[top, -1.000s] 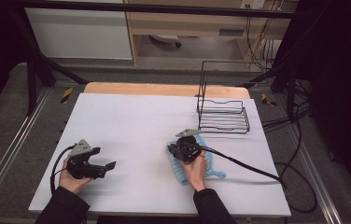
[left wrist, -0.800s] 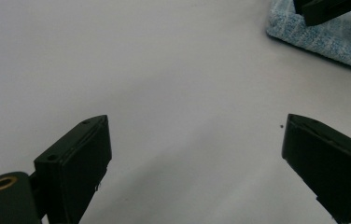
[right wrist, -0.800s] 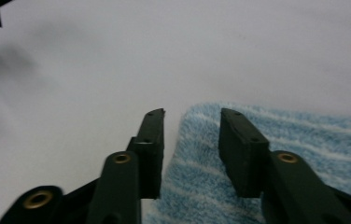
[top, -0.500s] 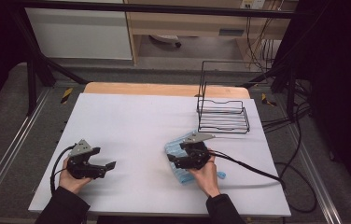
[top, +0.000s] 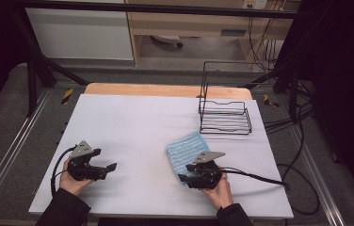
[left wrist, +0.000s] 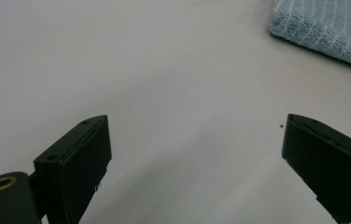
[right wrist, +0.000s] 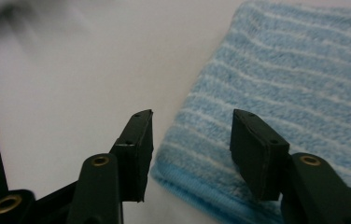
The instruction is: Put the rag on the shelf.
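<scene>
Right tool (right wrist: 187, 154), jaws just narrowing yet apart over the folded blue towel's (top: 187, 150) corner, seems mid-regrasp; next, pinch that edge; left tool (left wrist: 197, 168) rests agape.

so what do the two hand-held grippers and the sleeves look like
Both the left hand-held gripper and the right hand-held gripper are black, each topped by a grey three-cornered plate and trailing a black cable. The jaws are flat black blocks with brass-coloured fittings. The sleeves are dark.

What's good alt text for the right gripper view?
The right gripper hangs with its two black jaws partly open over the near corner of a folded blue striped towel. Nothing is pinched between them. The towel lies on a white table.
</scene>
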`<move>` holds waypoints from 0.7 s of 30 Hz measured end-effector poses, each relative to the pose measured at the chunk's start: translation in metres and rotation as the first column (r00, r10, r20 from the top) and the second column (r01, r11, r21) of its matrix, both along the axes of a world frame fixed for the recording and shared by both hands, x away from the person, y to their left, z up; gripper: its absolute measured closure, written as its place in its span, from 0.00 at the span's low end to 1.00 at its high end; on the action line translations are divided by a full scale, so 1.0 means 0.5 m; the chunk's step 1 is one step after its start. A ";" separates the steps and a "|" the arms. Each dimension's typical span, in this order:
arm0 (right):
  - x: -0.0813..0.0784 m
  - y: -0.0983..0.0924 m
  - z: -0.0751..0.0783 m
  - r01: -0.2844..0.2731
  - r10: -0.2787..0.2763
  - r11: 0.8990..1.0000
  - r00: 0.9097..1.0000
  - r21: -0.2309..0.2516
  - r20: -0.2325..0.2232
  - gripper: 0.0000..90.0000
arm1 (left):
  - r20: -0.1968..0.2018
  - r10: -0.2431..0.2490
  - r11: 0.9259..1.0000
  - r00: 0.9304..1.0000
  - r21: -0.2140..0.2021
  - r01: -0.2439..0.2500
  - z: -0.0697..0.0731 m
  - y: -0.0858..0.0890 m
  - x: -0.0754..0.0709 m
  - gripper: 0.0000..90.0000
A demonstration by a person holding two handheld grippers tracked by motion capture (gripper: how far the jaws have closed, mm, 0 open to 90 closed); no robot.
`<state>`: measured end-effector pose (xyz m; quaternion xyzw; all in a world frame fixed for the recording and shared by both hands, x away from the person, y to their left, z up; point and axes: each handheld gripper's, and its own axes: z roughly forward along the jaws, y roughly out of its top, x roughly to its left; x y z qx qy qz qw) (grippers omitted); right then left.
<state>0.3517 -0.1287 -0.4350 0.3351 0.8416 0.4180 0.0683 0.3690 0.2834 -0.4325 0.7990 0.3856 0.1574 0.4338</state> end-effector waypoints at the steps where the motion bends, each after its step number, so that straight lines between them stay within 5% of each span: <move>1: -0.003 0.002 -0.004 -0.007 0.007 1.000 1.000 -0.009 -0.003 0.58 | 0.000 0.000 1.000 1.000 0.001 0.000 0.000 0.000 0.000 0.09; 10: 0.002 0.009 -0.023 -0.025 0.026 0.996 1.000 -0.083 0.006 0.83 | -0.003 -0.010 1.000 1.000 0.008 0.010 -0.001 -0.003 0.000 0.09; 21: 0.007 0.013 -0.022 -0.014 0.013 0.997 1.000 -0.077 -0.009 0.93 | -0.002 -0.012 1.000 1.000 0.010 0.012 -0.001 -0.002 0.001 0.09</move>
